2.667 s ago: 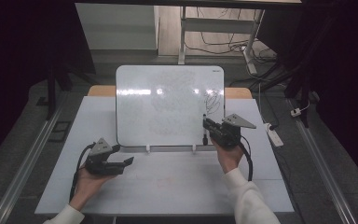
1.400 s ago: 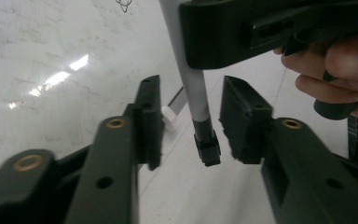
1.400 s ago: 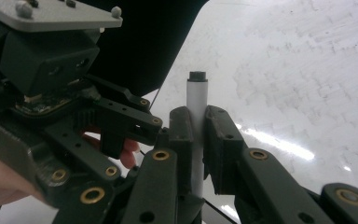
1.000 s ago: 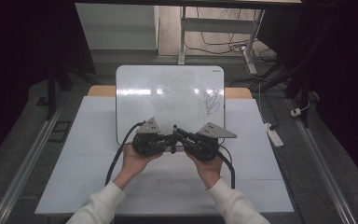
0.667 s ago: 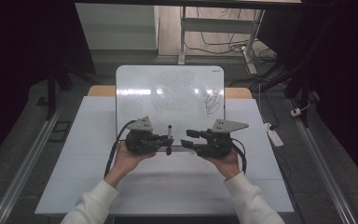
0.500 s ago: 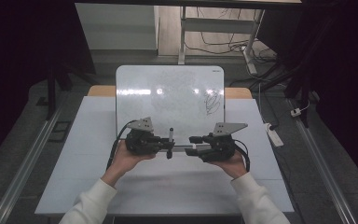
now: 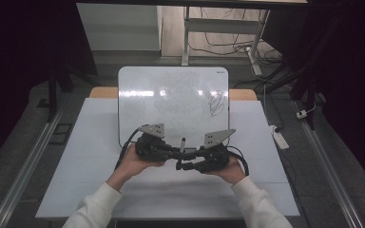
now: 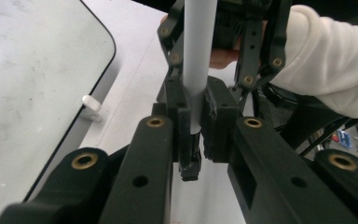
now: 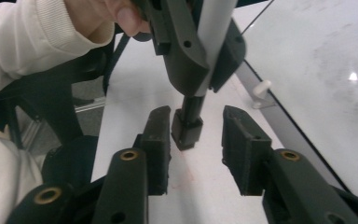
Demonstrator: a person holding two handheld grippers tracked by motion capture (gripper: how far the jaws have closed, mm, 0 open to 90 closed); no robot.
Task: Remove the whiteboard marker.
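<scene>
A marker with a pale grey barrel (image 8: 196, 70) and a black end (image 9: 187, 126) stands roughly upright over the table's middle (image 7: 182, 144). My left gripper (image 8: 196, 135) is shut on the barrel just above that black end. From the right, my right gripper (image 9: 196, 135) faces it (image 7: 180, 165), a little lower than the left gripper (image 7: 177, 153). Its jaws have just been closing, and the black end is between them. The end lies close to one pad, and a clear gap remains at the other.
A whiteboard (image 7: 171, 99) leans at the back of the white table (image 7: 76, 156), with a dark scribble (image 7: 216, 103) near its right edge. A small white clip (image 8: 91, 103) sticks out at its lower edge. On the floor to the right lies a power strip (image 7: 280, 137).
The right gripper drew away from the left one to the right, opened, then came back lower around the marker's black end. The left hand kept still with the marker.
</scene>
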